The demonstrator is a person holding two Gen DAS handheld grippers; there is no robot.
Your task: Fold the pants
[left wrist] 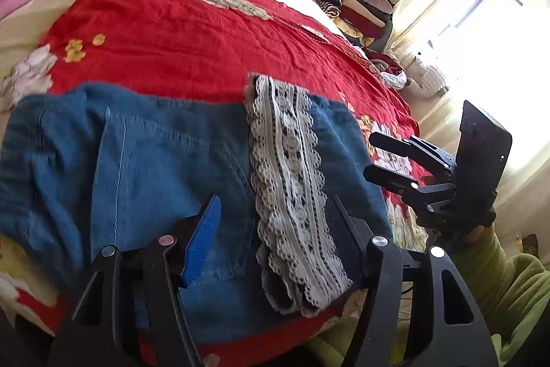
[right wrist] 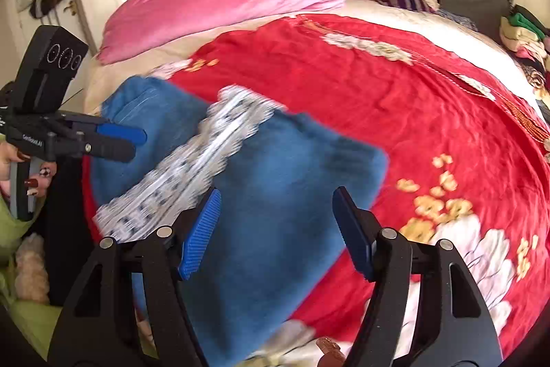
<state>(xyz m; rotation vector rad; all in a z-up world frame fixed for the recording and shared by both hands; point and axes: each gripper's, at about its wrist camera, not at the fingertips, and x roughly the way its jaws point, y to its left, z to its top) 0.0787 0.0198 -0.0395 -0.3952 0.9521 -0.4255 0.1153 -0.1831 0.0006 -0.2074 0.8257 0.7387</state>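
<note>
Spread across the bed, a red floral blanket (left wrist: 192,33) carries the blue pants (left wrist: 165,167), already folded into a compact rectangle with a lace band (left wrist: 292,195) across it. Left gripper (left wrist: 275,229) and right gripper (right wrist: 278,229) are held spread and empty above it; little seems left.

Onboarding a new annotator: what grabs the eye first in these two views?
The folded blue pants lie at the near edge of the bed on a bright red floral bedspread, with a white lace band across them. The left hand-held gripper and the right hand-held gripper are open above the pants, gripping nothing. A pink quilt lies near the headboard.
</note>
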